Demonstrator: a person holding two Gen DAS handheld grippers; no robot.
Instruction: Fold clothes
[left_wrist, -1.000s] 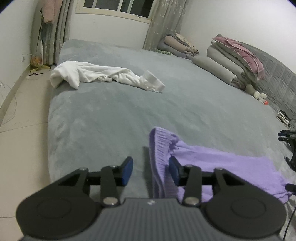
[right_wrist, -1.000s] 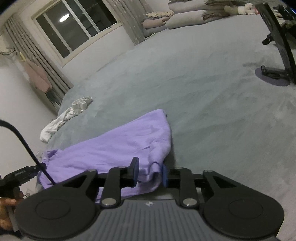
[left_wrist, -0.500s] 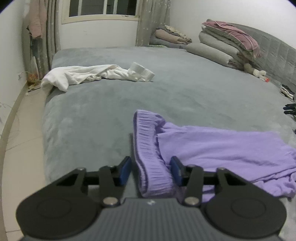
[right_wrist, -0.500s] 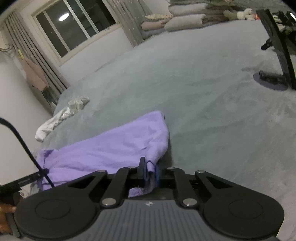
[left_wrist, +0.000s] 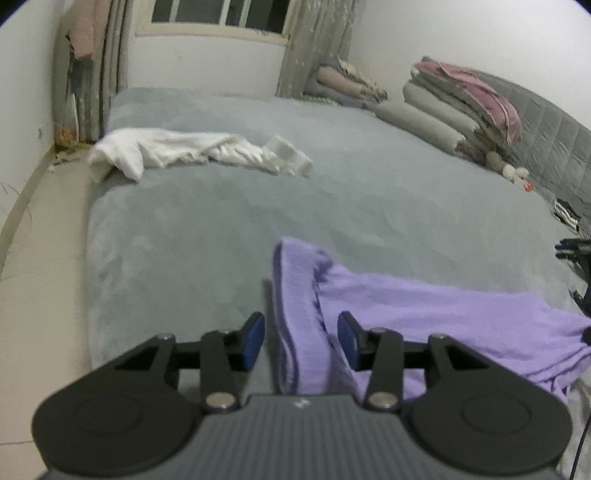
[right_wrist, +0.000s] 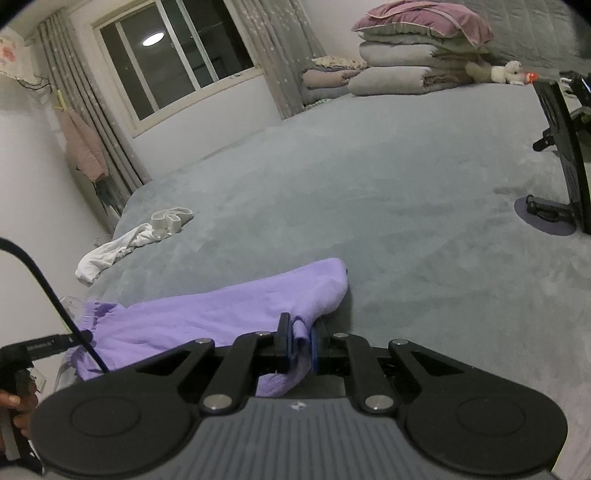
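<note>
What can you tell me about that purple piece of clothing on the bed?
The purple garment is a soft, fleecy lilac piece lying crumpled near the front edge of the grey bed. One end has a ribbed, gathered band, which stands between the left gripper's opening jaws without being pressed. The right gripper is shut on a fold at the other end.

A lilac knit garment (left_wrist: 424, 314) is spread crumpled along the near edge of the grey bed, its ribbed hem (left_wrist: 295, 295) stood up on edge at one end and the other end (right_wrist: 299, 343) bunched, while a white garment (left_wrist: 177, 151) is left rumpled well apart near the far corner.
</note>
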